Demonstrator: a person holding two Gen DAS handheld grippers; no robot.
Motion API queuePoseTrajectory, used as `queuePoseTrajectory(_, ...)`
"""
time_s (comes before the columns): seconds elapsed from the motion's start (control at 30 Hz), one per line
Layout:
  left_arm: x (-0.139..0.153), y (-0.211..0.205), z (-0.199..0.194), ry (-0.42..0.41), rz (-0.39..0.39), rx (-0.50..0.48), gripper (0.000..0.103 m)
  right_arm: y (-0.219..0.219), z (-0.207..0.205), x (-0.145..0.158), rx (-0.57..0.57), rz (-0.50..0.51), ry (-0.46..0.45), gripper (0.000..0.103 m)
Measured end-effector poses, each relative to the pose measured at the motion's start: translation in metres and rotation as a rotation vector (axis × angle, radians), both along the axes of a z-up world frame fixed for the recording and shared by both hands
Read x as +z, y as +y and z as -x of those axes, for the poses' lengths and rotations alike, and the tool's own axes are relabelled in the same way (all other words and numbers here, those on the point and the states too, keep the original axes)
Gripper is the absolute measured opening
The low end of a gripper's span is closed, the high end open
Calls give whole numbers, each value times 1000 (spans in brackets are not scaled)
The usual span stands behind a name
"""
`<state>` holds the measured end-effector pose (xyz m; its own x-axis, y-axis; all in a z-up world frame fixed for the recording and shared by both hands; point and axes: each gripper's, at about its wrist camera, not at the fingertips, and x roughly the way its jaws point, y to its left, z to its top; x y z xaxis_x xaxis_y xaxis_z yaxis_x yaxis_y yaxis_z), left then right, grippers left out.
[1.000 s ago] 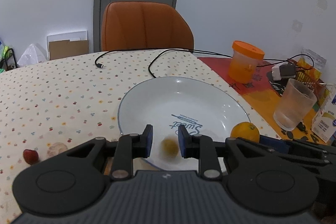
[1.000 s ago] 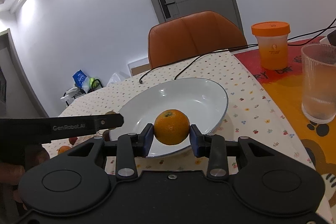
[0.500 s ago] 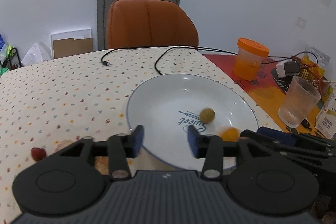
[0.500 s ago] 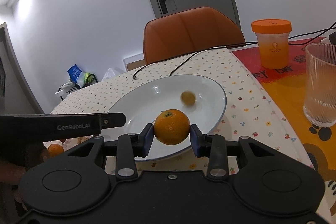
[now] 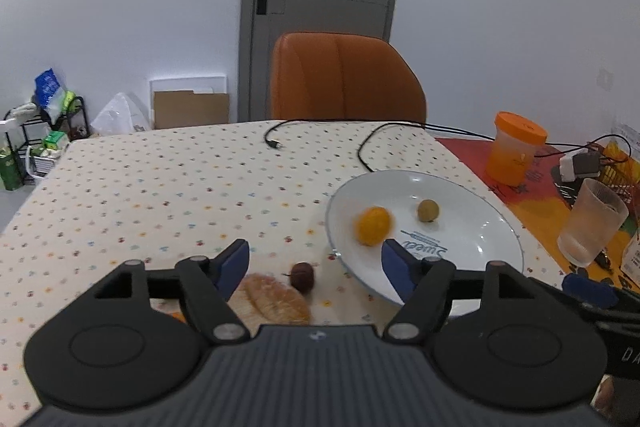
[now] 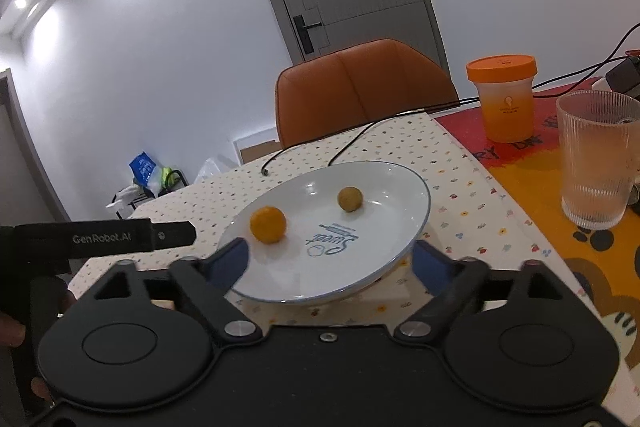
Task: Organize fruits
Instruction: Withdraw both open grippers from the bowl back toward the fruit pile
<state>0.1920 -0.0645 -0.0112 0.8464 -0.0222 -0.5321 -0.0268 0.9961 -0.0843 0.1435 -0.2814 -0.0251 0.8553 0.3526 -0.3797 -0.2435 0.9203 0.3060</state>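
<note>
A white plate lies on the dotted tablecloth. On it rest an orange, blurred in the left wrist view, and a small yellow-green fruit. My right gripper stands over the plate's near rim; its jaws are opening, nothing between them. My left gripper hovers left of the plate, jaws opening and empty. Beneath it on the cloth lie a dark red fruit and a peeled citrus piece.
An orange-lidded cup and a ribbed glass stand on the red-orange mat at right. A black cable trails across the far table. An orange chair stands behind the table. The left gripper's body reaches in at left.
Each gripper has opened and let its fruit go: the small fruit and then the orange now lie on the plate. The left gripper has moved left, away from the plate.
</note>
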Motion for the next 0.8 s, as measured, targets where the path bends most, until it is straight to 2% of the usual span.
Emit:
queuePoseTrajectory(0.07,2,5,6,-2,5,8,72,2,2,1,-3,-2,6,103)
queuePoseTrajectory(0.7,16,40,61,-40,7,50,72,30,30,10,33,-14,19,103)
queuePoseTrajectory(0.8,17,47,69,-38,12,64,73,35,32,11,58,-7,48,103)
